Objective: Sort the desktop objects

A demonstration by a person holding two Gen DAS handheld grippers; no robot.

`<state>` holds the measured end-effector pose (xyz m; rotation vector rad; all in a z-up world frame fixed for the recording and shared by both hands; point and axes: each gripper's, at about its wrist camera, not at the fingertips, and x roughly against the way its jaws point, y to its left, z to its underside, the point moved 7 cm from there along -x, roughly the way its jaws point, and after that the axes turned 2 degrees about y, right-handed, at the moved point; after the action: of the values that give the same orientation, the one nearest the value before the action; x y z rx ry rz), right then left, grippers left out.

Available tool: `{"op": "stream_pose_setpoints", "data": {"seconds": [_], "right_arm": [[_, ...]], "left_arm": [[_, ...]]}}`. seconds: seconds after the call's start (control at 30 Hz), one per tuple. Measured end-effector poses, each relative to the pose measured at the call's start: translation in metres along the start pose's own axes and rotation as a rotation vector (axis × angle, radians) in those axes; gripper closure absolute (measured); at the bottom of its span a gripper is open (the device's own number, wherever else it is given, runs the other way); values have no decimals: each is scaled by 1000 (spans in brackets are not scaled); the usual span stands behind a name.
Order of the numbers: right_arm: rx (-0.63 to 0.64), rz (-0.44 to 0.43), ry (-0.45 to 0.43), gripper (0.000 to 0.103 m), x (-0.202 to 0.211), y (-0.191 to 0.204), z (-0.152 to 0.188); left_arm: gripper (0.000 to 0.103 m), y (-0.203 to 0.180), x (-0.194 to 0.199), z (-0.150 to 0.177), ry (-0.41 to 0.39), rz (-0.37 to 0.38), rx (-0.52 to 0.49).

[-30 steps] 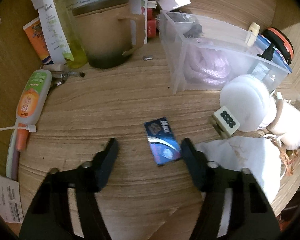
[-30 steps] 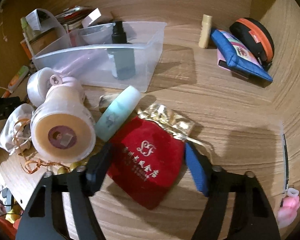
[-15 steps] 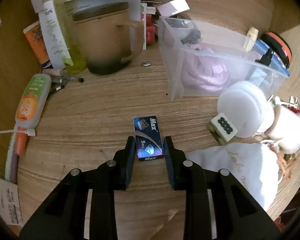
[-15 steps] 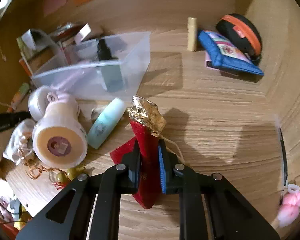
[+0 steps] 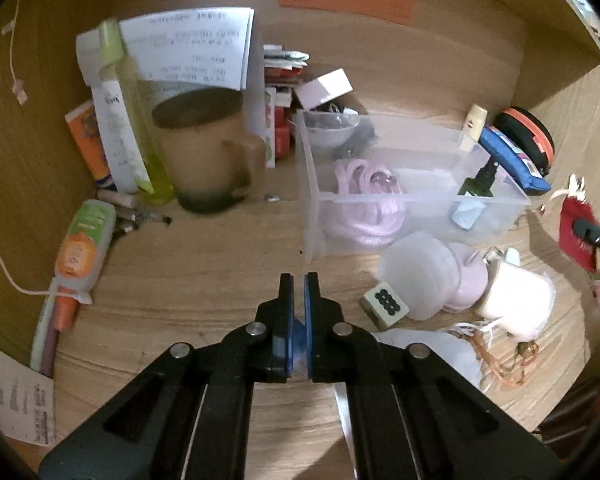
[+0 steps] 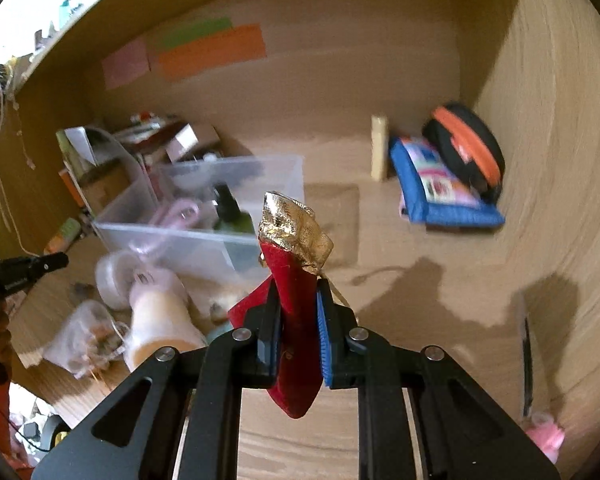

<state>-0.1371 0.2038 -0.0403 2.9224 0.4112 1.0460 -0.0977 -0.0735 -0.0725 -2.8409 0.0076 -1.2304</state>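
Observation:
My left gripper (image 5: pixel 299 280) is shut on a small blue card packet (image 5: pixel 298 336), seen only as a blue sliver between the fingers, lifted above the wooden desk (image 5: pixel 204 276). My right gripper (image 6: pixel 298 300) is shut on a red velvet pouch (image 6: pixel 296 280) with a gold top and holds it in the air; the pouch also shows at the right edge of the left wrist view (image 5: pixel 576 228). A clear plastic bin (image 5: pixel 404 184) with a pink cord (image 5: pixel 364 196) and a dark spray bottle (image 5: pixel 474 196) stands ahead of both grippers.
A brown mug (image 5: pixel 204 148), a yellow-green bottle (image 5: pixel 140 136), tubes and papers crowd the back left. A white round case (image 5: pixel 420 276), a mahjong tile (image 5: pixel 384 304) and a white bag (image 5: pixel 432 348) lie right of my left gripper. A blue pouch (image 6: pixel 440 188) and black-orange case (image 6: pixel 468 148) sit at back right.
My left gripper closed on the blue packet and raised it off the desk. My right gripper closed on the red pouch and lifted it well above the desk.

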Motion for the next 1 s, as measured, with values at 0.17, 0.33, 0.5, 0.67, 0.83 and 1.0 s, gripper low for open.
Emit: {"op": "stream_pose_setpoints", "data": {"seconds": [0.17, 0.33, 0.5, 0.67, 0.83, 1.0], "right_arm": [[45, -23, -50, 90, 7, 18, -19], [76, -70, -83, 90, 7, 35, -38], [109, -103, -87, 89, 1, 54, -46], [127, -133, -67, 89, -11, 68, -46], [147, -146, -60, 89, -19, 79, -52], [152, -162, -59, 89, -25, 87, -60]], "left_arm": [[100, 8, 4, -2, 6, 16, 29], [71, 11, -3, 13, 69, 31, -1], [52, 10, -25, 39, 177, 30, -10], [52, 7, -41, 41, 217, 65, 28], [52, 12, -48, 41, 207, 8, 1], [57, 27, -48, 40, 209, -19, 14]]}}
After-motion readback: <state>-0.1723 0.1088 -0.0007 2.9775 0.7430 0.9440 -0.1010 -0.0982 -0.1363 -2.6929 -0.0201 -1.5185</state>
